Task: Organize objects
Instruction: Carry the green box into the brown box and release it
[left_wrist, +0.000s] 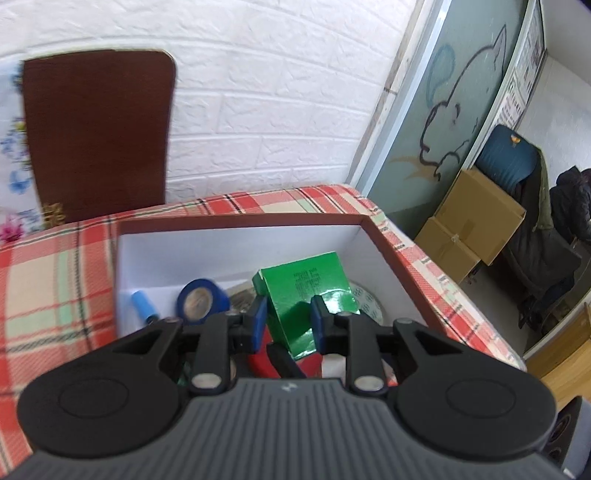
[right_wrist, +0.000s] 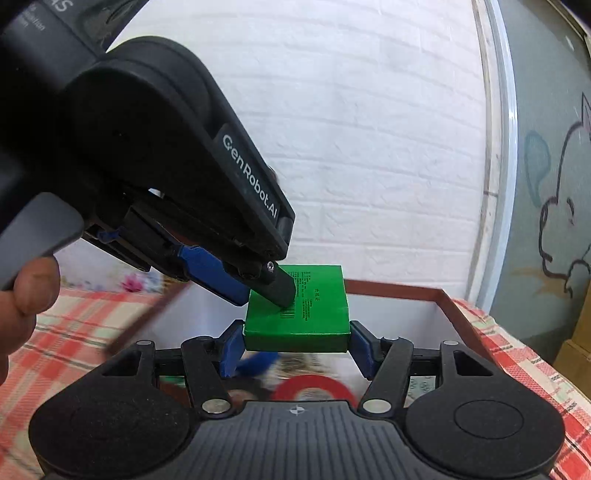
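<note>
I hold the green box (right_wrist: 296, 316) in both claws above the open storage box (right_wrist: 448, 295), the landmark for everything here. My right claw (right_wrist: 295, 341) grips it across its long axis, one blue pad pressed to each short end, so the box lies broadside to me and level, above the storage box's near half. My left claw (right_wrist: 255, 291) comes in from the upper left of the right wrist view and pinches the box's far left corner between narrow jaws; from the left wrist view the same green box (left_wrist: 306, 295) stands tilted between that claw's blue pads (left_wrist: 258, 321). Both claws are on it, so I judge the coming move turns on which one lets go.

The box is flat, bright glossy green, with small dark print and a barcode on its top face. Below it, inside the storage box, lie a blue tape roll (left_wrist: 201, 301), a red tape roll (right_wrist: 314, 387) and a small blue cylinder (left_wrist: 144, 304). The storage box sits on a counter (left_wrist: 55, 277) under a red plaid cloth.
</note>
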